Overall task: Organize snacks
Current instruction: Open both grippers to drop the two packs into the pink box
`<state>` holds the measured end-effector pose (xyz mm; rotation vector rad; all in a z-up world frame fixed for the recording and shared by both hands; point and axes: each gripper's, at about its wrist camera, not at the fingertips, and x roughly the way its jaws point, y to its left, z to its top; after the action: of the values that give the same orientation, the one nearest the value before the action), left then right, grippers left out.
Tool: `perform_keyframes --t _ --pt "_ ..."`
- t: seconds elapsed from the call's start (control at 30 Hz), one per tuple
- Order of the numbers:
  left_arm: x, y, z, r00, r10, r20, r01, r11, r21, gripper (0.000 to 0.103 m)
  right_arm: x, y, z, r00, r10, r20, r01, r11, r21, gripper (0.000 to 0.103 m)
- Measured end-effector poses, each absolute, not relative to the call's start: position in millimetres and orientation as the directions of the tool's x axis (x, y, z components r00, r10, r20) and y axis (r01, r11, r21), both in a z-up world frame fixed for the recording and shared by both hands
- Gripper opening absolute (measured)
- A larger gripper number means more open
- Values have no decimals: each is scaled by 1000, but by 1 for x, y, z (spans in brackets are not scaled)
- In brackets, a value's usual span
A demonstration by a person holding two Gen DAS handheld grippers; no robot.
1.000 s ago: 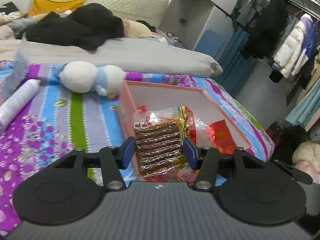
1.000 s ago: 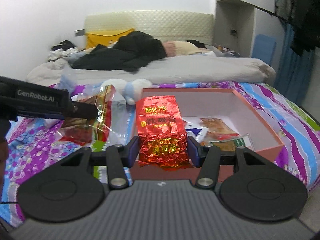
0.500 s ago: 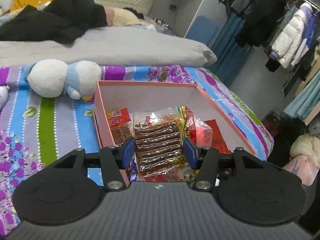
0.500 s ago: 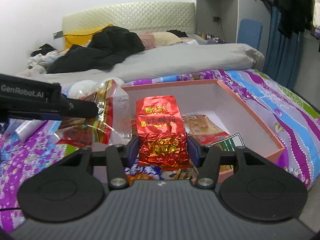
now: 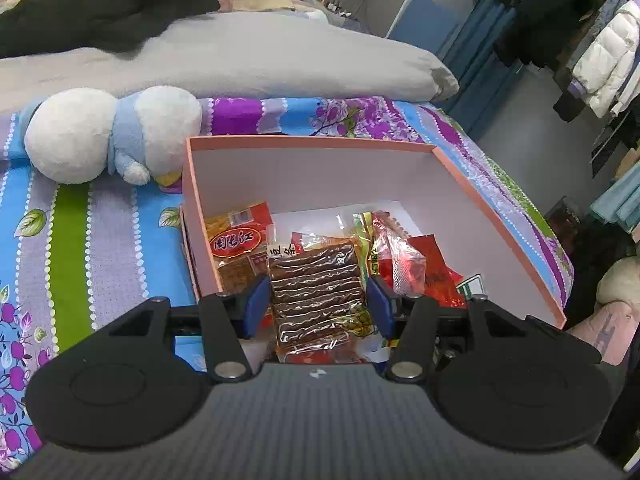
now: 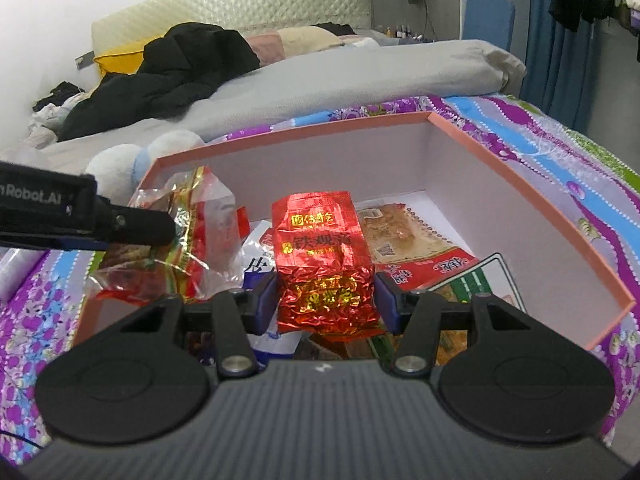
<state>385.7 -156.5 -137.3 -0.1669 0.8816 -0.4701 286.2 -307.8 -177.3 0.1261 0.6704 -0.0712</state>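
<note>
A pink open box (image 5: 500, 216) (image 6: 532, 204) lies on the striped bedspread with several snack packets in it. My left gripper (image 5: 318, 300) is shut on a clear pack of brown strips (image 5: 316, 284) and holds it over the box's near left corner. In the right wrist view that same pack (image 6: 176, 240) hangs from the left gripper (image 6: 132, 224) over the box's left side. My right gripper (image 6: 326, 298) is shut on a red foil tea packet (image 6: 320, 256) above the box's near edge.
A white and blue plush toy (image 5: 108, 132) lies just left of the box. A grey duvet (image 5: 240, 56) and black clothes (image 5: 100, 4) lie behind. The bed edge drops off to the right, by hanging clothes (image 5: 600, 40).
Both grippers have moved forward over the box with their packets. The left pack now hangs inside the box's left side. The box looks nearer in both views.
</note>
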Motion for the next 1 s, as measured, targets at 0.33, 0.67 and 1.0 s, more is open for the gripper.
perform_keyframes --t 0.33,0.67,1.0 --pt "375 -145 -123 579 -440 -686 314 897 -311 76 284 -311 -170 790 -2 -613 112 984 142 64" --pt "323 -127 -60 656 -441 -612 341 897 -282 76 242 -301 -121 850 2 -527 92 984 152 64" --pt "256 -104 0 715 -435 -546 369 900 -234 76 188 -286 -69 898 -17 -440 97 982 160 64"
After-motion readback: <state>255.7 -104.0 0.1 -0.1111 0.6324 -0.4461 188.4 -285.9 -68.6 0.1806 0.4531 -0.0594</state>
